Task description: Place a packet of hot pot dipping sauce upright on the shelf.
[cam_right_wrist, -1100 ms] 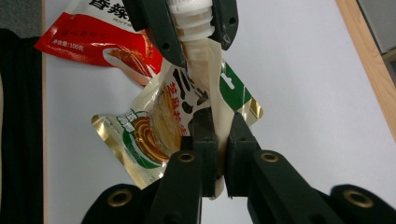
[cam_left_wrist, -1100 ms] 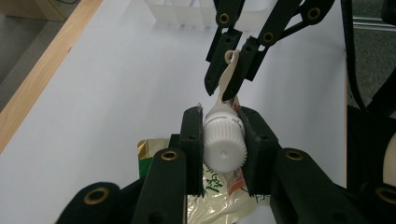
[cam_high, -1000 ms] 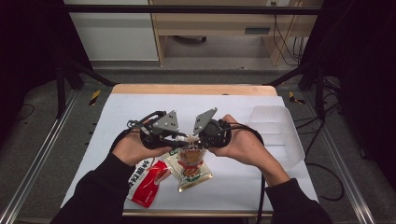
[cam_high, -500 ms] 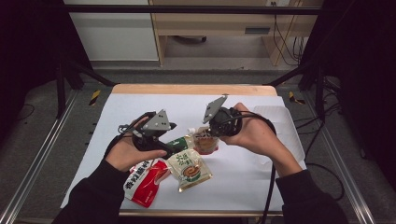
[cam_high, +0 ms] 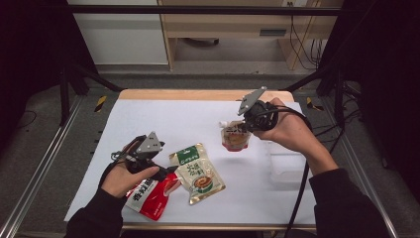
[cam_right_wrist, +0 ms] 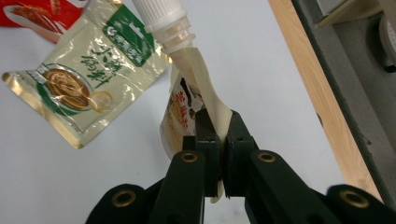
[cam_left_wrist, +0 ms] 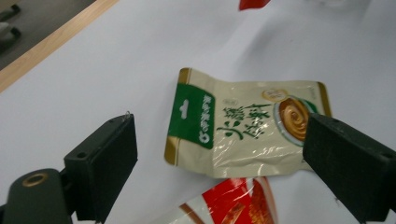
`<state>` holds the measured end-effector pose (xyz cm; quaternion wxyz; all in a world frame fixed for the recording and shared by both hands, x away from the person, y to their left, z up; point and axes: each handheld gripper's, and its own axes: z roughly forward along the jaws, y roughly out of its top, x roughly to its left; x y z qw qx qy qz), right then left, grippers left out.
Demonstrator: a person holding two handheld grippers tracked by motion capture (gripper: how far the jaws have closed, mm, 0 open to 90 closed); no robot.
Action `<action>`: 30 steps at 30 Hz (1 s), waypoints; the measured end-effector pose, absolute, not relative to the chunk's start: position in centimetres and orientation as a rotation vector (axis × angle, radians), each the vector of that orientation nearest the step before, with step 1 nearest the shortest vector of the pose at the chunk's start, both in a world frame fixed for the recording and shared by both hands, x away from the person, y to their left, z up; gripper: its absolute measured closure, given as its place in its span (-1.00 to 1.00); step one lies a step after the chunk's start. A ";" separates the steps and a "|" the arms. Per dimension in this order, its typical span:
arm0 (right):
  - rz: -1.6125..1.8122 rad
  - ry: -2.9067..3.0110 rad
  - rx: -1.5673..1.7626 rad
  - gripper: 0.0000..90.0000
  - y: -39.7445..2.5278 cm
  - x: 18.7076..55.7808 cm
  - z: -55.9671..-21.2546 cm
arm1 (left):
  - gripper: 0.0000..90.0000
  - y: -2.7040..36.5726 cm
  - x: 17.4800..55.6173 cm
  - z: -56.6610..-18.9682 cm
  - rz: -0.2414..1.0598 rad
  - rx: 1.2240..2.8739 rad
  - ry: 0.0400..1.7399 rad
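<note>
My right gripper [cam_high: 246, 125] [cam_right_wrist: 218, 133] is shut on a spouted pouch [cam_high: 234, 136] [cam_right_wrist: 198, 88] with a white cap, and holds it in the air over the table's right half. A cream and green sauce packet [cam_high: 197, 172] [cam_left_wrist: 245, 125] [cam_right_wrist: 88, 74] lies flat at the front centre. A red packet [cam_high: 151, 194] [cam_left_wrist: 236, 205] lies beside it at the front left, partly under my left hand. My left gripper [cam_high: 166, 171] [cam_left_wrist: 224, 158] stands open, low over the table, its jaws spread on either side of the cream packet's lower edge with nothing held.
A clear plastic container [cam_high: 289, 161] stands at the table's right edge, below my right forearm. The white table sheet [cam_high: 163, 121] has free room across its back and left. A wooden edge [cam_high: 198, 94] runs along the far side.
My right gripper has lifted the spouted pouch up and to the right, away from the other packets. My left gripper let go, drew back to the front left and opened.
</note>
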<state>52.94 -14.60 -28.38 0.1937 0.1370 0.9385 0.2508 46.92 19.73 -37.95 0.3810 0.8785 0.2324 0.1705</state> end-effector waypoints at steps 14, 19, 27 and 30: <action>0.743 2.519 0.434 0.95 -18.2 54.6 -26.7 | -0.81 24.4 47.1 -40.7 0.496 2.148 0.768; 0.743 2.456 0.464 0.95 -19.6 55.0 -25.4 | -0.82 26.0 46.9 -41.5 0.519 2.123 0.821; 0.741 2.390 0.525 0.95 -22.2 56.3 -25.0 | -0.83 28.0 46.3 -42.6 0.536 2.077 0.878; 0.741 2.361 0.570 0.95 -23.5 56.9 -25.2 | -0.83 28.4 46.3 -43.0 0.534 2.061 0.900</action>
